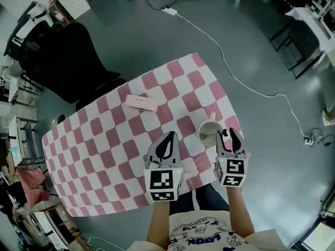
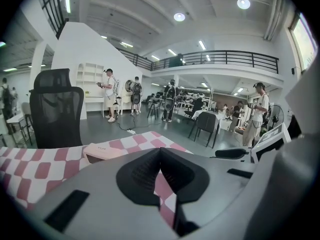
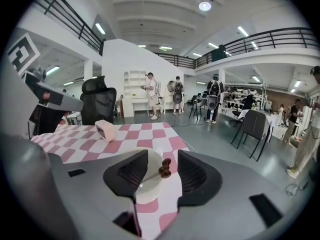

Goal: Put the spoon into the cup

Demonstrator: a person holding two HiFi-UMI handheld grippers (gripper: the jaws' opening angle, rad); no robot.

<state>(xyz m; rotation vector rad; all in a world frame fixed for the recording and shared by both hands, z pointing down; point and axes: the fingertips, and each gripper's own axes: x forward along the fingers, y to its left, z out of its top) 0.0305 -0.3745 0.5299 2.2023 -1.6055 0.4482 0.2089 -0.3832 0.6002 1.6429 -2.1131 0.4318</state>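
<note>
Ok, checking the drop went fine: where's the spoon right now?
The spoon leans in the white cup by the table's right edge in the head view, its brown end between the right gripper's open jaws.

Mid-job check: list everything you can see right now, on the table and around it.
table: one, pink-and-white checked cloth, centre of the head view
cup: one, white, near the table's right edge
spoon: one, light handle with a dark brown end, standing in the cup
box: one, pink, on the table's far half
office chair: one, black, beyond the table's far-left side
cable: one, white, across the grey floor
people: several, standing far across the hall
left gripper: grey, fingers together, empty
right gripper: grey, fingers apart either side of the spoon's end, not touching it
</note>
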